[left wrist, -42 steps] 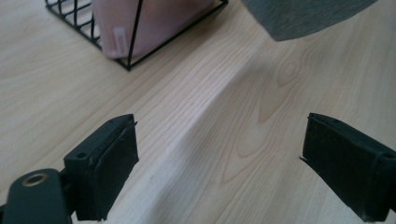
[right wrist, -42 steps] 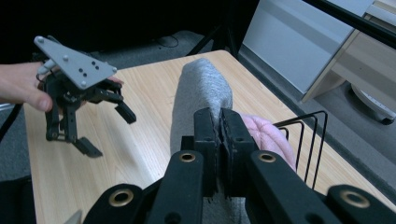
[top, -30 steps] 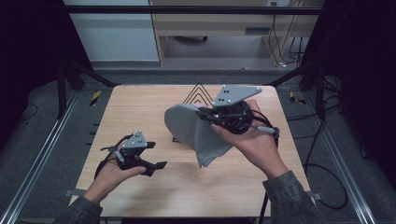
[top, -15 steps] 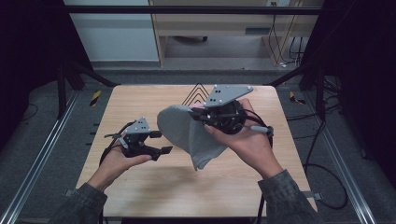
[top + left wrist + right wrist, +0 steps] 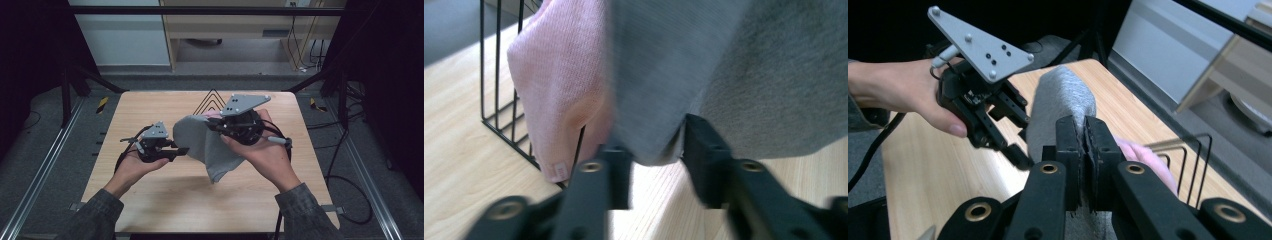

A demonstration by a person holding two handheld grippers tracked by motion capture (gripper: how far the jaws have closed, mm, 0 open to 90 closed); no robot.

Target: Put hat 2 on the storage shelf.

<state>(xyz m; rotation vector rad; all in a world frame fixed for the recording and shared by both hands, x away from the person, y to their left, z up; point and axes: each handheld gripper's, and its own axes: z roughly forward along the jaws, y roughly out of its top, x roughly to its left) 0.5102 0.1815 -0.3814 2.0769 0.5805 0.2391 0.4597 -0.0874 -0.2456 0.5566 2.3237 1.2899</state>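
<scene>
The right gripper (image 5: 216,126) is clamped on the upper edge of a grey knitted cloth (image 5: 205,145), its two black jaws pressed together with the fabric pinched between them, as the right gripper view confirms (image 5: 1083,142). The cloth hangs from that grip above the middle of the light wooden table (image 5: 280,200), its lower corner drooping toward the tabletop near the person's right hand (image 5: 260,150). The left gripper (image 5: 181,150) points level at the cloth's left edge; its jaws have just been closing, and in the left gripper view a hanging fold of the grey cloth (image 5: 664,90) lies between the two pads (image 5: 651,160), which stand close against it on both sides, though whether they already press it cannot be told. The left hand (image 5: 137,165) supports this gripper from beneath. Behind the cloth, a pale pink knitted cloth (image 5: 559,85) hangs over a black wire rack (image 5: 499,100) standing on the far part of the table; the pink cloth touches the grey one
</scene>
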